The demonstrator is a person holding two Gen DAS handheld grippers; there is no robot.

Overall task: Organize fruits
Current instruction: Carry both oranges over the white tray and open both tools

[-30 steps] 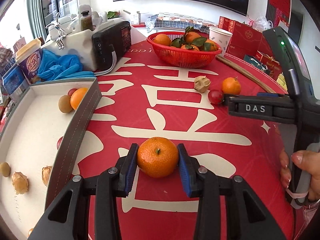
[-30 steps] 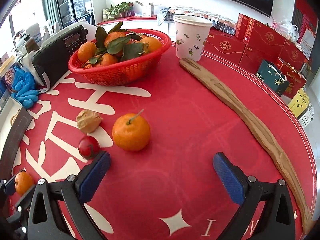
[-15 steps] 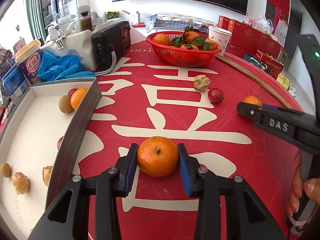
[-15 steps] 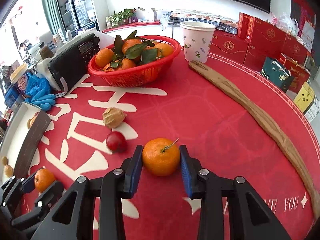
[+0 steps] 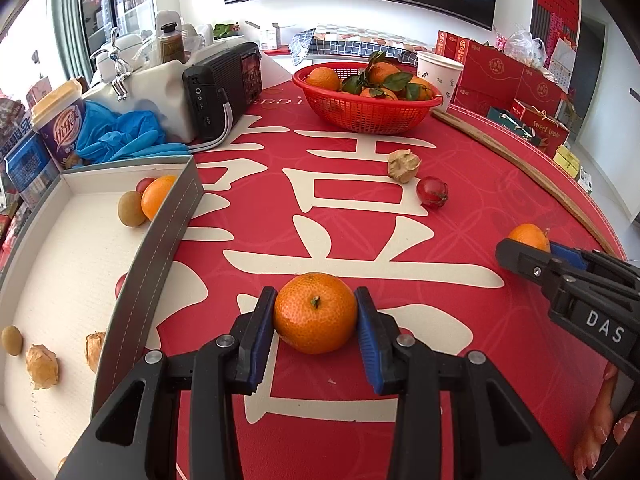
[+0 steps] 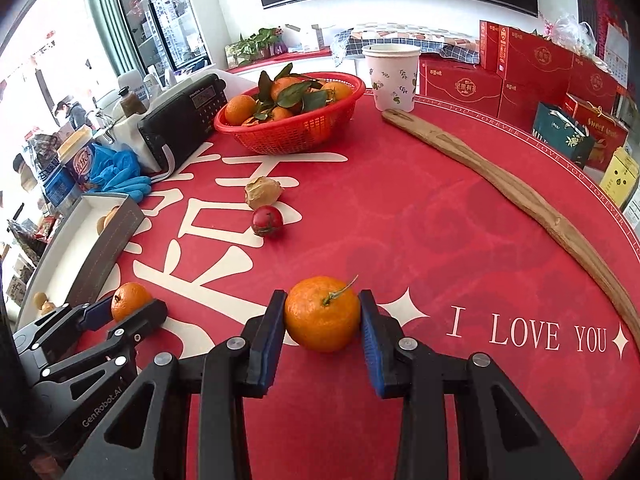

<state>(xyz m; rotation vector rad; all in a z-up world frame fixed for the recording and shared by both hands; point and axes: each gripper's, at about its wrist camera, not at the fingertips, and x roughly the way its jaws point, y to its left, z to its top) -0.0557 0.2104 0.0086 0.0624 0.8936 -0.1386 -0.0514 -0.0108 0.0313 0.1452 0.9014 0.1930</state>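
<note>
My left claw (image 5: 315, 330) clamps a stemless orange mandarin (image 5: 315, 318) and my right claw (image 6: 322, 330) a stemmed orange mandarin (image 6: 322, 313), both low over the red cloth, presumably bound for the white cardboard tray (image 5: 132, 276) at nine o'clock.

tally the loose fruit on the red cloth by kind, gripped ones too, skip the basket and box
mandarins: 2, one in the left gripper, one in the right gripper
small red fruit: 1
papery husked fruit: 1
total: 4
</note>
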